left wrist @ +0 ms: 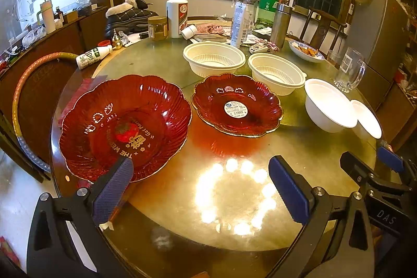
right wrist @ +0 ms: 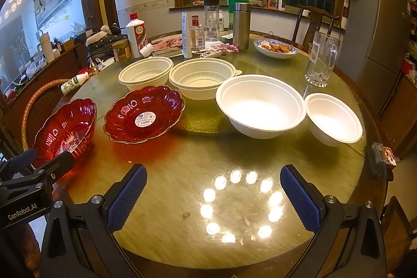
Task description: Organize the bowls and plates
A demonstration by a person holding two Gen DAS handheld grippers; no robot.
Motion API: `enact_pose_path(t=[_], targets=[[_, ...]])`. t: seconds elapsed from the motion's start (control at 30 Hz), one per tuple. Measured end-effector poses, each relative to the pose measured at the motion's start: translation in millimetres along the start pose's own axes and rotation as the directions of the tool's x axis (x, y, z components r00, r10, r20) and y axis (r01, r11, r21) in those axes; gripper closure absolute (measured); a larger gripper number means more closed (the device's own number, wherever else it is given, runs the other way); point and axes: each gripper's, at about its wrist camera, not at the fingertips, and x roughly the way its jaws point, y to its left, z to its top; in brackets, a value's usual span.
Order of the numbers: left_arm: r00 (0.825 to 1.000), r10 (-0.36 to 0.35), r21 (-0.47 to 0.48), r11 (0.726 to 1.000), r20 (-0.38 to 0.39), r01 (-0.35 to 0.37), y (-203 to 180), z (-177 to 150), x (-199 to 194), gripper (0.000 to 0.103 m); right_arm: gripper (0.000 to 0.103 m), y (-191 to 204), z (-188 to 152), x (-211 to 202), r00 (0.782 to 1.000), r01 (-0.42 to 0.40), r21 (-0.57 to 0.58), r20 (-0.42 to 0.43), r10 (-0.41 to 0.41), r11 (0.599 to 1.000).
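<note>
Two red scalloped glass plates lie on the round table: a large one [left wrist: 125,127] at the left and a smaller one with a white sticker [left wrist: 237,106] beside it. Behind them stand two cream ribbed bowls [left wrist: 213,57] [left wrist: 277,73]. Two white bowls, one large [right wrist: 260,106] and one small [right wrist: 333,119], sit at the right. My left gripper [left wrist: 203,189] is open and empty, its left finger over the large red plate's near rim. My right gripper [right wrist: 213,197] is open and empty above bare table near the front edge.
The far side of the table holds bottles, a steel flask [right wrist: 241,25], a jar, a glass mug [right wrist: 322,59] and a blue-rimmed dish of food [right wrist: 276,48]. A small box [right wrist: 384,154] lies at the right edge. Chairs stand around the table.
</note>
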Motion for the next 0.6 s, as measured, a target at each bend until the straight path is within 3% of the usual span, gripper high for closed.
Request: enact_pose_path(t=[0.6], targets=[[1.000,-0.008,0.014,1.000,0.004,0.008,2.5,-3.5,-2.7,0.000,0.000,5.3,-1.6,1.4,1.000,-0.002,-0.007,0.001,0.002,1.000]])
